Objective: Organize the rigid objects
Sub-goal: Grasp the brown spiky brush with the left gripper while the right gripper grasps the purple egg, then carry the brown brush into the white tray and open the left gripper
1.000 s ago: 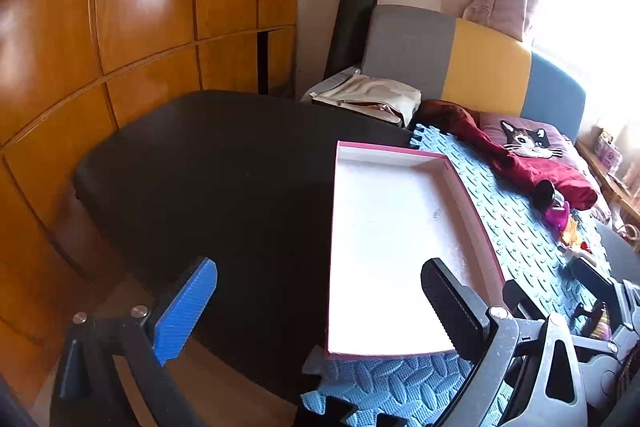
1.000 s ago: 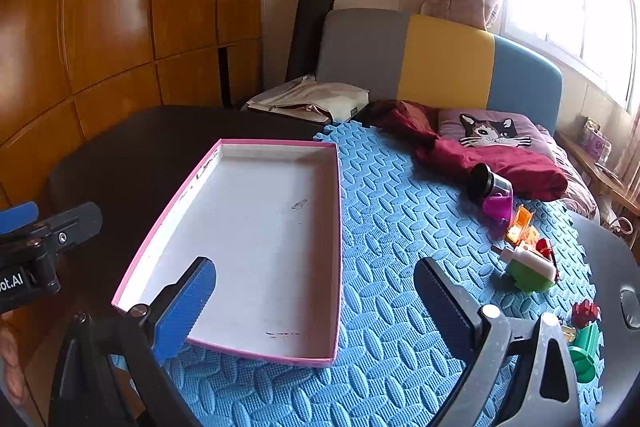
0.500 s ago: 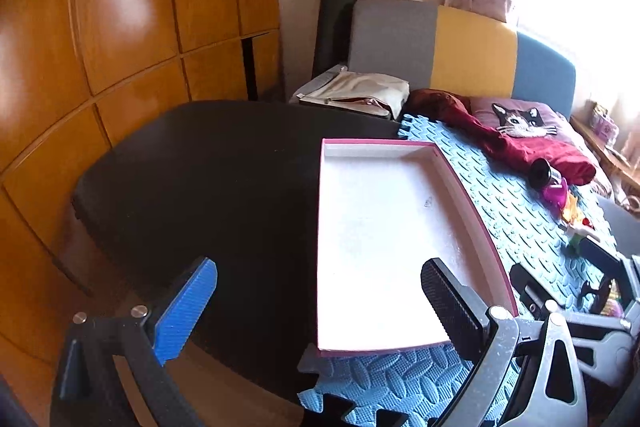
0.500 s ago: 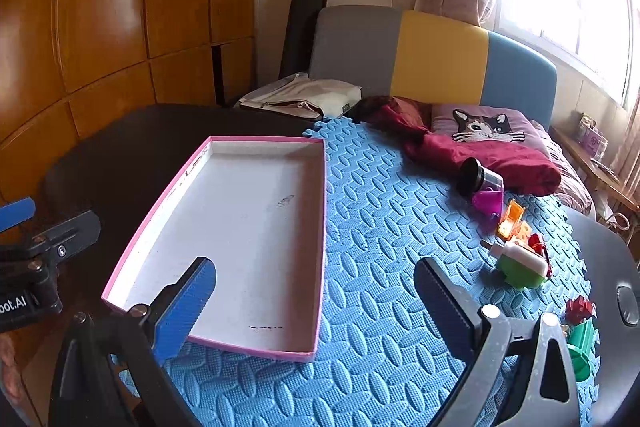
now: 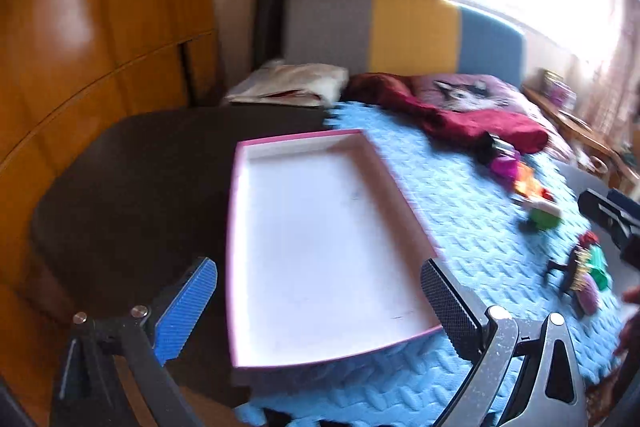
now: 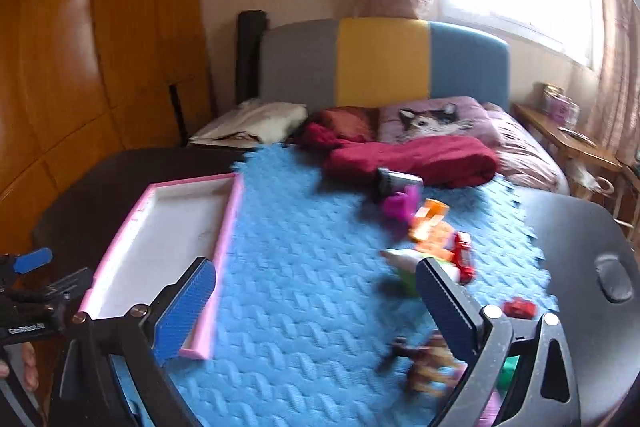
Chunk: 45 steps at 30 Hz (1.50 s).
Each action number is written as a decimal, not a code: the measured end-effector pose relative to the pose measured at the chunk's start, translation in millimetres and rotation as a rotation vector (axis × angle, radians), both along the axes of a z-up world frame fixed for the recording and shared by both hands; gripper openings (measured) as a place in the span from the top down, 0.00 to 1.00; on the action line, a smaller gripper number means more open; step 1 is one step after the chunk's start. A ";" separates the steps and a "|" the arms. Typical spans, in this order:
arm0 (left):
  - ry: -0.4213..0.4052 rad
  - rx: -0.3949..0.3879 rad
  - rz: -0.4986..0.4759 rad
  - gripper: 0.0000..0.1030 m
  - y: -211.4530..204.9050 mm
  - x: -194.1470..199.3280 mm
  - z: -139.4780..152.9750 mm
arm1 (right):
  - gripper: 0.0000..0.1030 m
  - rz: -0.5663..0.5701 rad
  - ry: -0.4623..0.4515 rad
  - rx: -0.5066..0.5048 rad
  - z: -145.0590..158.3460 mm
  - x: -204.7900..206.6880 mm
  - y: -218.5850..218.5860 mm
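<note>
Though blurred, pink tray (image 5: 320, 247) lengthwise toward headboard (image 5: 404, 31).

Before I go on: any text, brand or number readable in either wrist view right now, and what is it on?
"GenRobot.AI", blurred and only just legible: on the body of the left gripper, seen at the lower left of the right wrist view.
Items on the wooden side table by the window: any print is too small and blurred to read.
Nothing else carries readable text.

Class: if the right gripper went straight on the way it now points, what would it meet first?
Probably the blue foam mat, bare between its open jaws; the toys lie slightly right. Depth is unclear.
</note>
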<state>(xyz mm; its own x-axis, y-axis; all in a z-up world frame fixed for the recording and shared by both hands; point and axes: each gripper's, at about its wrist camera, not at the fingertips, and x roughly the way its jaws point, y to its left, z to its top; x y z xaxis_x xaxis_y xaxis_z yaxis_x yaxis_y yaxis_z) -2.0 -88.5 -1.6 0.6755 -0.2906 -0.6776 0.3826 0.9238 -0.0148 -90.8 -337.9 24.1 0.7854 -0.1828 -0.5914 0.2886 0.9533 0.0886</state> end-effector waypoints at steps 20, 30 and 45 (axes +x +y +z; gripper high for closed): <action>0.114 0.073 -0.730 0.14 -220.8 -61.4 -29.2 | 0.02 -0.408 0.082 0.184 -23.7 -108.6 -144.9; 0.217 0.052 -0.752 0.37 -277.6 -48.3 -68.4 | 0.02 -0.421 0.089 0.215 -32.2 -111.9 -154.5; 0.181 -0.015 -0.693 0.60 -206.2 -42.9 -52.4 | 0.19 -0.321 0.212 0.368 -51.6 -88.1 -152.8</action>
<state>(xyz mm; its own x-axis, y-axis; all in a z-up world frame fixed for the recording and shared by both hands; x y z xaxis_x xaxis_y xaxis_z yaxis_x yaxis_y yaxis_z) -44.9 -294.7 -54.1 0.2097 -0.6222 -0.7542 0.8718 0.4683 -0.1439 -178.9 -490.7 -27.5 0.5806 -0.1444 -0.8013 0.6083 0.7310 0.3090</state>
